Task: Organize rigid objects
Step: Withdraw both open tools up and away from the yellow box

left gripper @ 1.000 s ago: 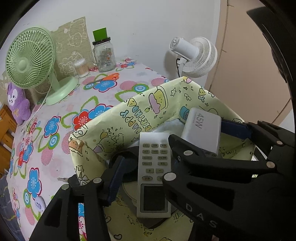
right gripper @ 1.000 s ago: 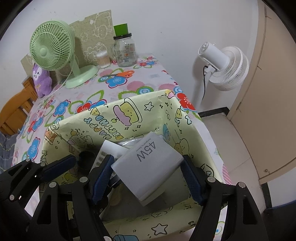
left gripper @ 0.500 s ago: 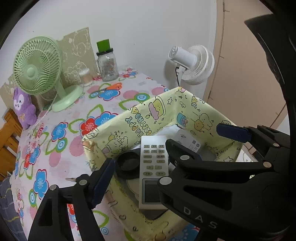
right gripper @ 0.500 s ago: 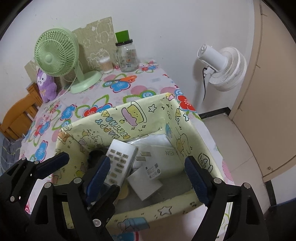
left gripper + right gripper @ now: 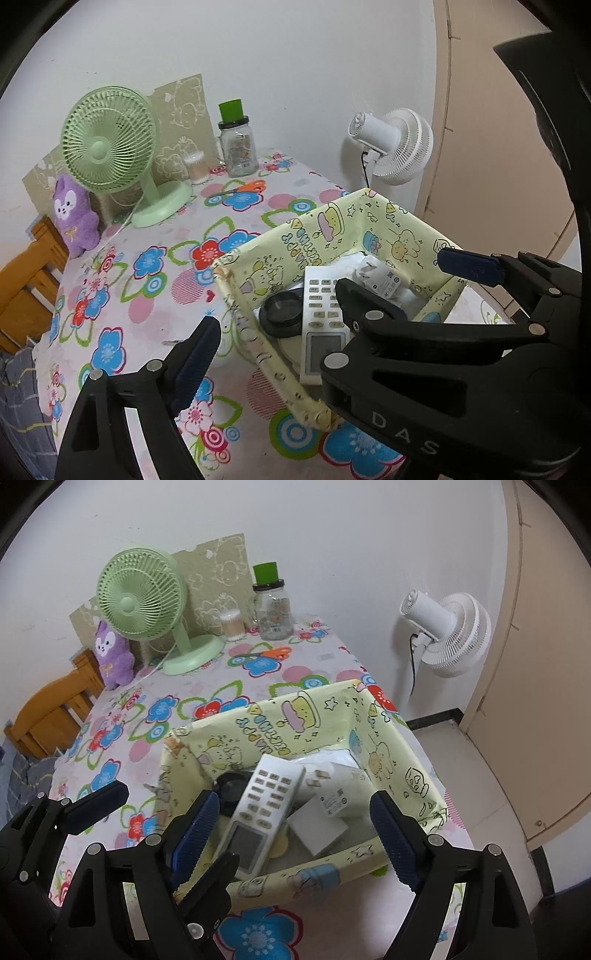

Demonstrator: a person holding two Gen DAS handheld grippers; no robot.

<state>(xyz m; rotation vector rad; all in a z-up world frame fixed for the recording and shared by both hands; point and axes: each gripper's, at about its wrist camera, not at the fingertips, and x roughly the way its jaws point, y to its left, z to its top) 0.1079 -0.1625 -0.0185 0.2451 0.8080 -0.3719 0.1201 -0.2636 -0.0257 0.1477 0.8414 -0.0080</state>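
Observation:
A yellow cartoon-print storage box [image 5: 325, 236] [image 5: 295, 716] sits at the table's near right corner. Inside lie a white remote control [image 5: 325, 325] [image 5: 262, 812], a black round lid [image 5: 282, 308] [image 5: 231, 788], a white 45W charger [image 5: 380, 282] [image 5: 343, 790] and a white square block [image 5: 319, 829]. My left gripper [image 5: 332, 295] is open and empty above the box's near side. My right gripper [image 5: 295, 830] is open and empty, its fingers on either side of the box's contents, above them. The right gripper's arm crosses the left wrist view.
A green desk fan [image 5: 144, 602], a purple plush toy [image 5: 110, 653], a glass jar with a green lid [image 5: 271, 605], a cotton swab tub [image 5: 231, 624] and orange scissors [image 5: 271, 653] stand at the table's far end. A white floor fan [image 5: 447, 631] stands right. A wooden chair [image 5: 55, 709] is left.
My right gripper let go of the 45W charger, which now lies in the box. Both grippers have pulled back and up from the box.

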